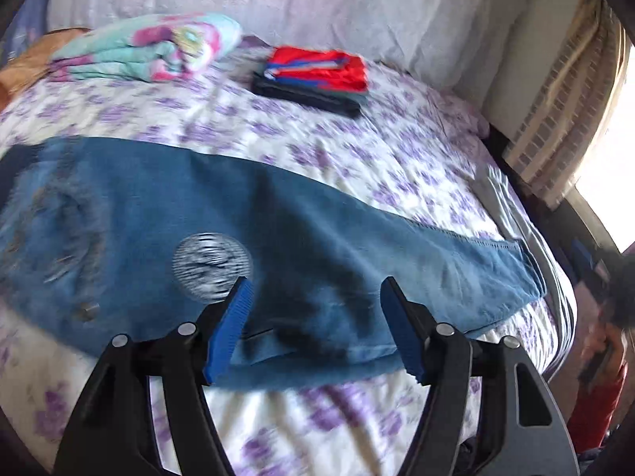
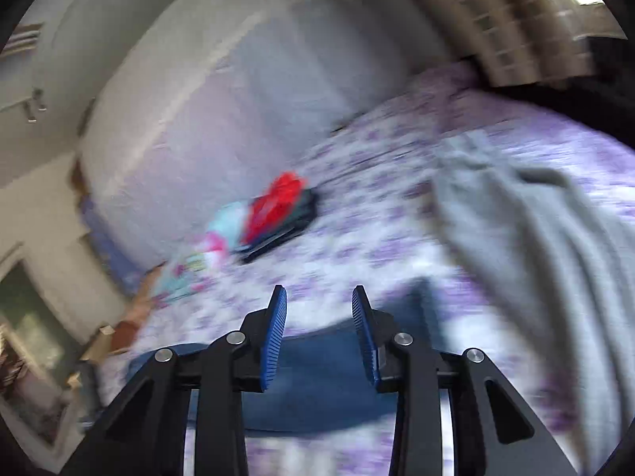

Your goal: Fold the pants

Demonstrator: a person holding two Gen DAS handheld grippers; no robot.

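Note:
Blue jeans (image 1: 190,214) lie flat across the bed, folded lengthwise, with a round striped patch (image 1: 212,271) on them and the hem (image 1: 516,261) at the right. My left gripper (image 1: 315,289) is open and empty just above the jeans' near edge. In the blurred right wrist view, my right gripper (image 2: 319,297) is open and empty above the bed, with part of the jeans (image 2: 321,380) below and behind its blue fingers (image 2: 278,325).
The bed sheet (image 1: 357,139) is white with purple flowers. A folded stack topped in red (image 1: 317,75) and a folded pastel blanket (image 1: 147,51) lie near the headboard. A grey garment (image 2: 535,238) lies at the right. The bed's right edge (image 1: 555,277) drops off.

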